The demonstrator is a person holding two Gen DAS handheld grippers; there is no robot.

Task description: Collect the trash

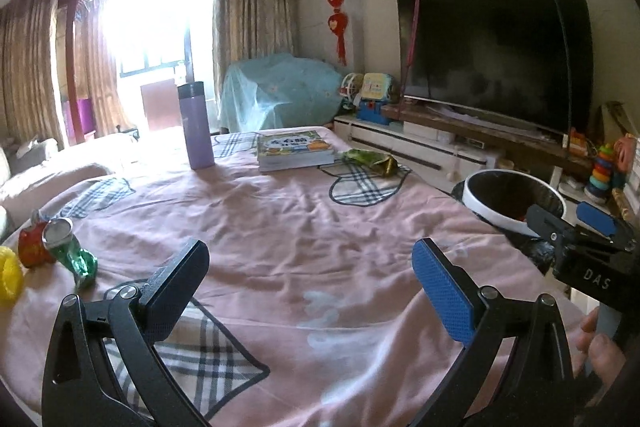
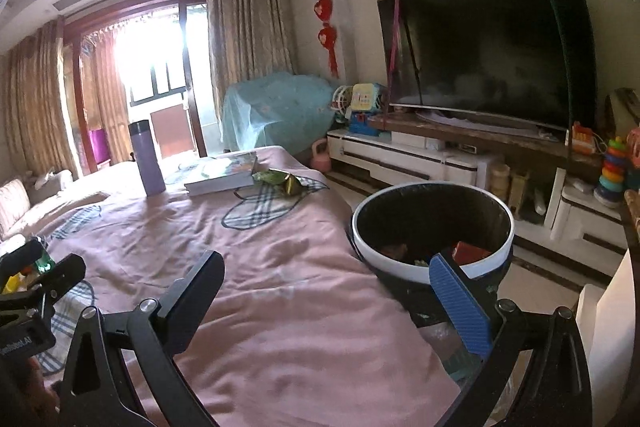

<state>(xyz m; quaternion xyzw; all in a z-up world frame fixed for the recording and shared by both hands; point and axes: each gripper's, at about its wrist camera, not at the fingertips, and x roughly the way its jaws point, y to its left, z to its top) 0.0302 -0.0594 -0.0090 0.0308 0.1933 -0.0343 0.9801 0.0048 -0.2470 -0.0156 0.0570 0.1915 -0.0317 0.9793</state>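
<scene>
Both tools empty — left gripper point(image 1: 310, 291) and right gripper point(image 2: 326, 299) spread wide. Crushed green can point(image 1: 74, 251) near left on pink cloth point(image 1: 280, 219); green wrapper point(image 1: 370, 159) far right; bin point(image 2: 432, 227) right of table.

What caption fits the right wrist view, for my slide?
Open right gripper over a pink cloth, beside a trash bin.
</scene>
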